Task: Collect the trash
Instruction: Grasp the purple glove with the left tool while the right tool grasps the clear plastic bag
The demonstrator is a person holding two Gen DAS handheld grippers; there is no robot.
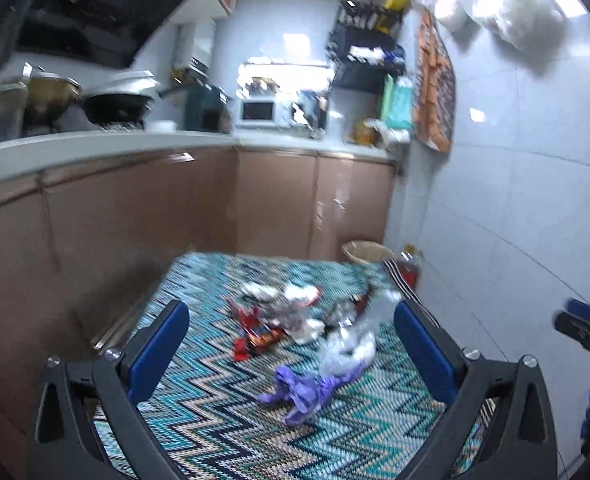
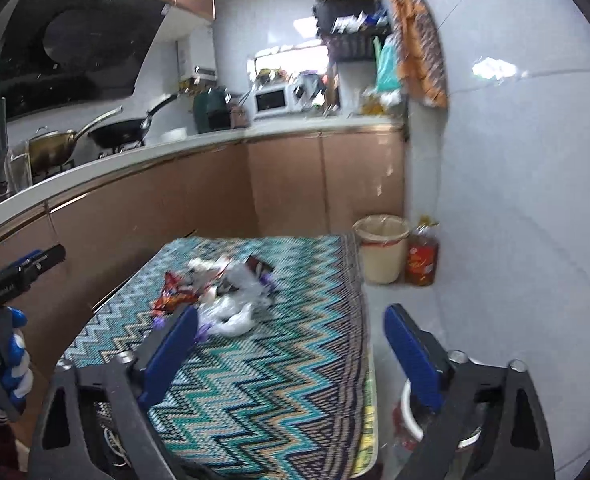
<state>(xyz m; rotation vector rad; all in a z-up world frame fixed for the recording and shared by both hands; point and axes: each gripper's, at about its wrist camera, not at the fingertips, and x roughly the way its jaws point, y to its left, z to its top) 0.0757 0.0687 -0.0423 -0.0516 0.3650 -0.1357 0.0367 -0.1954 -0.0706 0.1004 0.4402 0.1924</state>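
Observation:
A pile of trash lies on a zigzag-patterned cloth [image 1: 215, 420] over a small table. It holds a purple glove [image 1: 307, 394], clear plastic bags [image 1: 347, 350], red snack wrappers [image 1: 255, 332] and white crumpled pieces [image 1: 299, 292]. My left gripper [image 1: 291, 348] is open above the near side of the pile and holds nothing. In the right wrist view the pile [image 2: 223, 292] lies ahead and to the left. My right gripper [image 2: 291, 344] is open and empty over the table's right edge. A beige bin [image 2: 381, 254] with a liner stands on the floor beyond the table.
Brown kitchen cabinets [image 1: 175, 216] run along the left and back. A bottle of oil [image 2: 421, 258] stands beside the bin at the white tiled wall [image 2: 515, 200]. A white bucket [image 2: 411, 412] sits on the floor under my right gripper. The counter holds pans and a microwave [image 1: 259, 112].

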